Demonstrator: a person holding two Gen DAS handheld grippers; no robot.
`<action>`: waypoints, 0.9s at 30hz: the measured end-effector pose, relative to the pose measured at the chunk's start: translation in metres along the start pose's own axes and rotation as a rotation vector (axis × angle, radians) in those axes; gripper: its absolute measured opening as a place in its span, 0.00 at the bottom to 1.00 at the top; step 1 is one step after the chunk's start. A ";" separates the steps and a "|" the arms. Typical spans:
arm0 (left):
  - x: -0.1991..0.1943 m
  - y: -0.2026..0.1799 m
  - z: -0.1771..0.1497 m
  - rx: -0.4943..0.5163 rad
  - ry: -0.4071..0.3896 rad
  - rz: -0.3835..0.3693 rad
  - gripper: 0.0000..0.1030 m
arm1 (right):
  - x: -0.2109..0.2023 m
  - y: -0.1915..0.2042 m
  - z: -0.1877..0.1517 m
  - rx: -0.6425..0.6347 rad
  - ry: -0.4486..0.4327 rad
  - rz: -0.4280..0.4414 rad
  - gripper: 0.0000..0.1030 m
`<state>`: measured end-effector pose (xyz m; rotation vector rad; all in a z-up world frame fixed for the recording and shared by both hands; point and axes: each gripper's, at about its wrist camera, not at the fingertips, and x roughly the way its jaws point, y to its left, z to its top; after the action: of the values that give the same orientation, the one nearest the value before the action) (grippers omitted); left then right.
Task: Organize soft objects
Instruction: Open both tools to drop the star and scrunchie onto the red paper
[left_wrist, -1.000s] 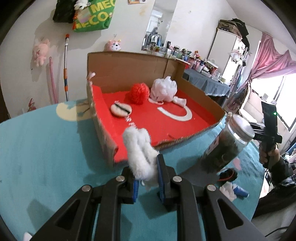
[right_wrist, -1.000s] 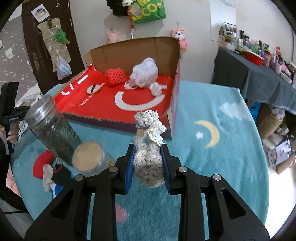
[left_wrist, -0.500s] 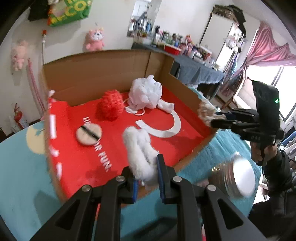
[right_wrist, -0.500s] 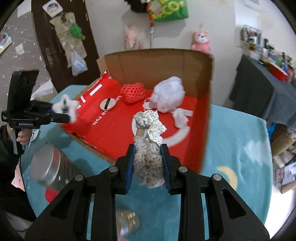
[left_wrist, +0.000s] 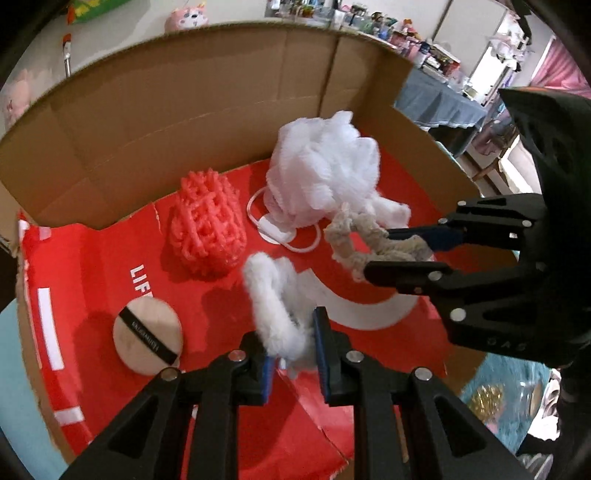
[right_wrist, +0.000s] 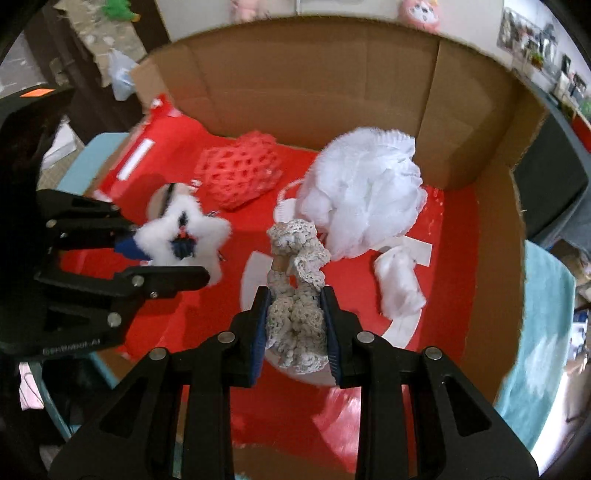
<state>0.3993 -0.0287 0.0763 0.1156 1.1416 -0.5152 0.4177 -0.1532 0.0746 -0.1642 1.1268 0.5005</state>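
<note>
Both grippers hang over the box (left_wrist: 192, 110): left gripper (left_wrist: 293, 345) pinching a fluffy star (left_wrist: 273, 295), right gripper (right_wrist: 297, 321) pinching a lace bundle (right_wrist: 295, 291). Crowded together, they might collide on release.

The left gripper (left_wrist: 293, 345) clamps a fluffy white star (left_wrist: 275, 302) between its fingers (left_wrist: 320, 347), above a cardboard box (left_wrist: 207, 110) with a red floor. Beyond the fingertips lie a red mesh ball (left_wrist: 207, 229) and white bath pouf (left_wrist: 325, 170); left of them a powder puff (left_wrist: 147, 339); right, the right gripper (left_wrist: 402, 251) grips a lace scrunchie (left_wrist: 369, 240)
</note>
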 end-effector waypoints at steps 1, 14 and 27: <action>0.003 0.001 0.001 -0.004 0.004 -0.001 0.18 | 0.003 -0.002 0.002 0.006 0.007 0.001 0.25; 0.016 0.014 0.003 -0.041 0.001 0.000 0.21 | 0.024 0.004 0.007 -0.036 0.039 -0.069 0.26; 0.013 0.006 -0.002 -0.022 -0.005 0.025 0.35 | 0.029 0.018 0.003 -0.052 0.037 -0.091 0.28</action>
<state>0.4043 -0.0265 0.0630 0.1087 1.1391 -0.4804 0.4219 -0.1274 0.0522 -0.2697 1.1373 0.4472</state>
